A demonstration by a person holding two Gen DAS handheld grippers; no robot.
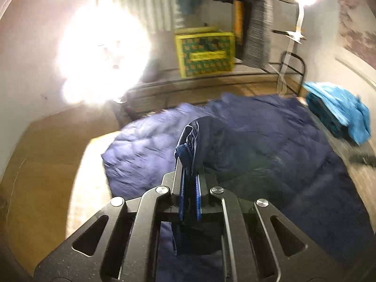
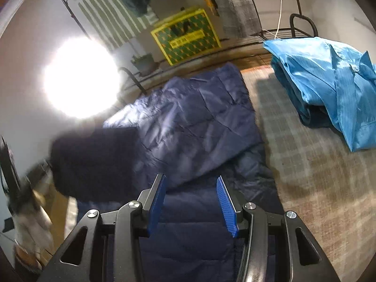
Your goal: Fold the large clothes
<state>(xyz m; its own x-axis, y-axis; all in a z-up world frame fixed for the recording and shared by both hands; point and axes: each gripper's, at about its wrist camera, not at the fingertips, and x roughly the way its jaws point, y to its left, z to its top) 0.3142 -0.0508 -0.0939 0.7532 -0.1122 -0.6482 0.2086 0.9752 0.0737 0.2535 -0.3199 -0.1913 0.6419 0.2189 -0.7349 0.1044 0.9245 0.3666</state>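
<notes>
A large navy quilted jacket (image 1: 258, 136) lies spread on a checked bed cover (image 2: 312, 171); it also shows in the right wrist view (image 2: 199, 122). My left gripper (image 1: 189, 181) is shut on a cuffed edge of the navy jacket (image 1: 188, 145) and holds it lifted above the rest. My right gripper (image 2: 190, 185) is open and empty, just above the jacket's near part. A dark flap of the jacket (image 2: 94, 159) hangs blurred at the left of the right wrist view.
A folded bright blue garment (image 2: 329, 80) lies on the bed at the far right, also in the left wrist view (image 1: 340, 110). A yellow-green box (image 1: 205, 51) stands behind the bed. A bright lamp glare (image 2: 80, 80) is at the left. A black metal rail (image 2: 303, 23) runs along the back.
</notes>
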